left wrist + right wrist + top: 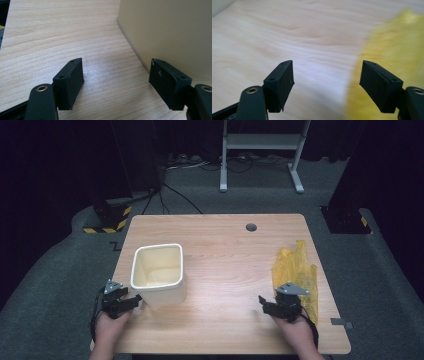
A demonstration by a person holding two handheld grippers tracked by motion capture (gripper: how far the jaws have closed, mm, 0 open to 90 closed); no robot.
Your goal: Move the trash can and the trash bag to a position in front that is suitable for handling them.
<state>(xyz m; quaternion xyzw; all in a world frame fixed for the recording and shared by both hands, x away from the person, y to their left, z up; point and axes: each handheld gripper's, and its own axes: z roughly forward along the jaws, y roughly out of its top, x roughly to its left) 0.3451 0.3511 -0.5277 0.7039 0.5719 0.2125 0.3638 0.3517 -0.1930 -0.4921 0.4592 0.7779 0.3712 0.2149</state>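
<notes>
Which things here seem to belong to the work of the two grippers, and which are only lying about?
Probably part of the work:
cream bin, beside the open left gripper
yellow plastic bag, beside the open right gripper

Only lying about:
white metal frame on the floor
cables behind the table

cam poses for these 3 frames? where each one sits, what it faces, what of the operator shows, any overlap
High view: fixed above the person's side, looking forward and down on the wooden table; both hands, left gripper and right gripper show.
Left gripper view: rides the left gripper, low over the table, jaws apart, facing the cream bin wall.
Right gripper view: rides the right gripper, jaws apart, facing the tabletop and the blurred yellow bag.
Shared: bin in high and left gripper views; bag in high and right gripper views.
</notes>
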